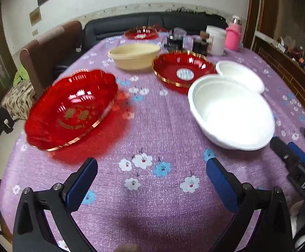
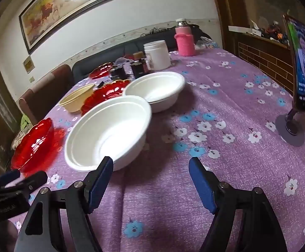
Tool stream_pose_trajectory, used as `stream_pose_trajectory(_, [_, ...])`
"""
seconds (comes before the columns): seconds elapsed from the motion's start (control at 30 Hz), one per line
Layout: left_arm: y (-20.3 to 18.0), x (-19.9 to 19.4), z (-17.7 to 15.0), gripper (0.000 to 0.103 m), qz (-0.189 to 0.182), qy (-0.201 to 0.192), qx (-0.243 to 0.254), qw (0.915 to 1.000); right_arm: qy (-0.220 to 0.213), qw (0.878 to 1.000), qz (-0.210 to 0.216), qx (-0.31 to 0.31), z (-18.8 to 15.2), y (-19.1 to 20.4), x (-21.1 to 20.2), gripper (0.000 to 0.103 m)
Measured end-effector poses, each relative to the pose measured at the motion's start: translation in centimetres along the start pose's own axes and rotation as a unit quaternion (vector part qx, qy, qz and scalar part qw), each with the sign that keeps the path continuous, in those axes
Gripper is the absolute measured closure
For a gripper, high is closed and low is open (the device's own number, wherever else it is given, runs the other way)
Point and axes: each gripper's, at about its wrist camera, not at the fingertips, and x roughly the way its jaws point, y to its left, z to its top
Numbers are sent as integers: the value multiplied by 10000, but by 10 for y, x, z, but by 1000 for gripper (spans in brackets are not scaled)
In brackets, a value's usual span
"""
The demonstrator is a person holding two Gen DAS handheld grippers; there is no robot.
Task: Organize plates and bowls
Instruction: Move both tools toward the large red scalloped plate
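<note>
From the left wrist camera, the left gripper [image 1: 151,169] hovers over bare purple flowered tablecloth [image 1: 152,130] with its blue-padded jaws spread wide and nothing between them. To its left, near the table edge, sits a red scalloped plate [image 1: 71,110] with a gold rim, blurred as if the view is moving. To the right stand two white bowls: the near white bowl [image 1: 232,111] with its rim overlapping the far white bowl [image 1: 240,74] behind it. Farther back are a second red plate [image 1: 183,70], a cream bowl [image 1: 134,55] and a third red plate [image 1: 142,32], with jars and a pink bottle [image 1: 233,34] at the far end. The right gripper's tips enter at the right edge beside the near white bowl. From the right wrist camera, the right gripper [image 2: 151,164] is likewise released and empty, its left finger [image 2: 100,180] just in front of the near white bowl [image 2: 108,130]; it probably lines up to take that rim. The like dishes lie scattered, so stacking by kind seems not yet begun. A phone on a stand [image 2: 304,67] is at far right.
</note>
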Motion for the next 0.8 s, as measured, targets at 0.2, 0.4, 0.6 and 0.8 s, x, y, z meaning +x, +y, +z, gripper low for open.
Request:
stream_pose_trajectory(0.2, [-2,43,-5,0,20,456,-62,9989,68,9994,143,303,-2,-11,5,23])
stream_pose_trajectory(0.4, [-7,57,-8,0,20,522,-47,9986,150,9989,187,398,-3,-14,9,22])
stream_pose_trajectory(0.6, [-6,58,-6,0,-23,455,-119,9989,265,9983,225,467,-3,-15,12,21])
stream_pose_trajectory(0.8, [-7,57,-4,0,-1,464,-134,9988,342,9981,201,476,-4,-14,16,21])
